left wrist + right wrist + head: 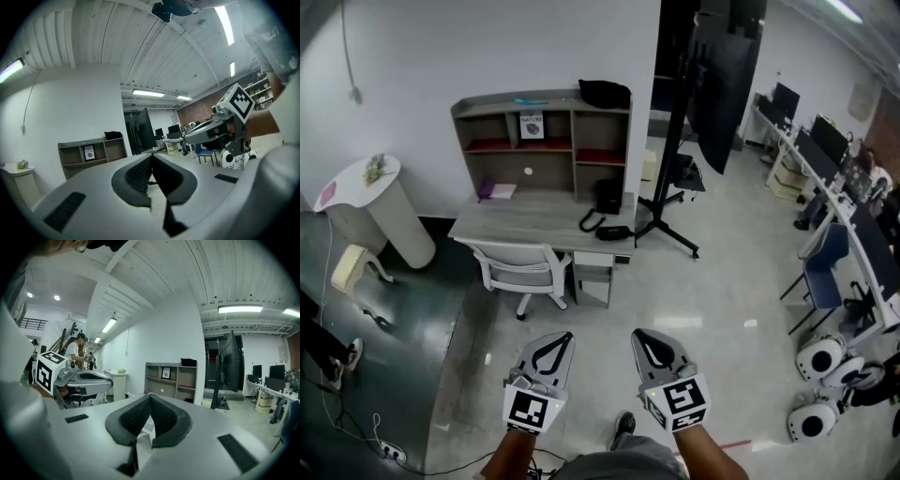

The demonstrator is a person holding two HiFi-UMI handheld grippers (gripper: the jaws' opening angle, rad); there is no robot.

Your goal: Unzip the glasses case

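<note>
A grey desk (525,223) with a shelf unit stands against the far wall. On its right end lie a black pouch (607,195) and a small dark oblong case (614,232), too small to make out its zip. Both grippers are held low over the floor, well short of the desk. My left gripper (561,339) (151,157) is shut with nothing between its jaws. My right gripper (642,337) (150,397) is beside it, also shut and empty. Each gripper shows in the other's view, the right gripper (213,131) and the left gripper (86,380).
A white swivel chair (520,267) is tucked under the desk. A round white side table (370,202) stands at the left, a black tripod stand (675,150) right of the desk. Work desks with monitors (834,159) and white round devices (820,356) line the right. A person (75,350) stands far off.
</note>
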